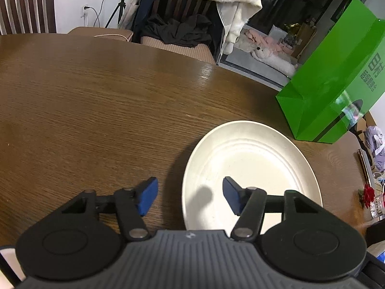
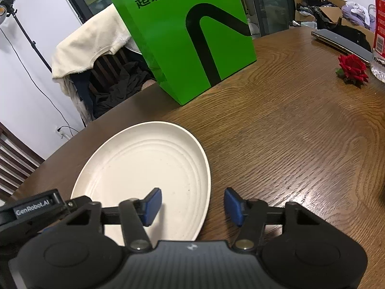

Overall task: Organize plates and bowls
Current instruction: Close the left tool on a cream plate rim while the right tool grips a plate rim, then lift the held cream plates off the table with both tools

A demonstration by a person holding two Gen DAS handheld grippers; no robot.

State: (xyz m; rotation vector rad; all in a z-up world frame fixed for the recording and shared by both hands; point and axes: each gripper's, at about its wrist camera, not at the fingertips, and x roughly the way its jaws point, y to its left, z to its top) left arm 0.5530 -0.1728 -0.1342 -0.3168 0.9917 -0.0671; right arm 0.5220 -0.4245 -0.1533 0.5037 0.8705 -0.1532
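Observation:
One cream oval plate (image 1: 252, 159) (image 2: 144, 163) lies flat on the brown wooden table (image 1: 96, 96) (image 2: 288, 132). My left gripper (image 1: 189, 197) is open and straddles the plate's left rim: one blue pad hangs over the table, the other over the plate. My right gripper (image 2: 193, 206) is open too and straddles the plate's right rim, its left pad above the plate and its right pad above bare wood. Neither pair of pads touches the plate. Part of the left gripper's body (image 2: 33, 210) shows at the left of the right wrist view. No bowl is in view.
A tall green paper bag (image 1: 336, 91) (image 2: 187, 36) stands just behind the plate. A red rose (image 2: 352, 68), a flat dark device (image 2: 341, 43) and a glass (image 2: 379, 67) lie at the far right. Chairs draped with clothes (image 1: 182, 24) stand beyond the table's far edge.

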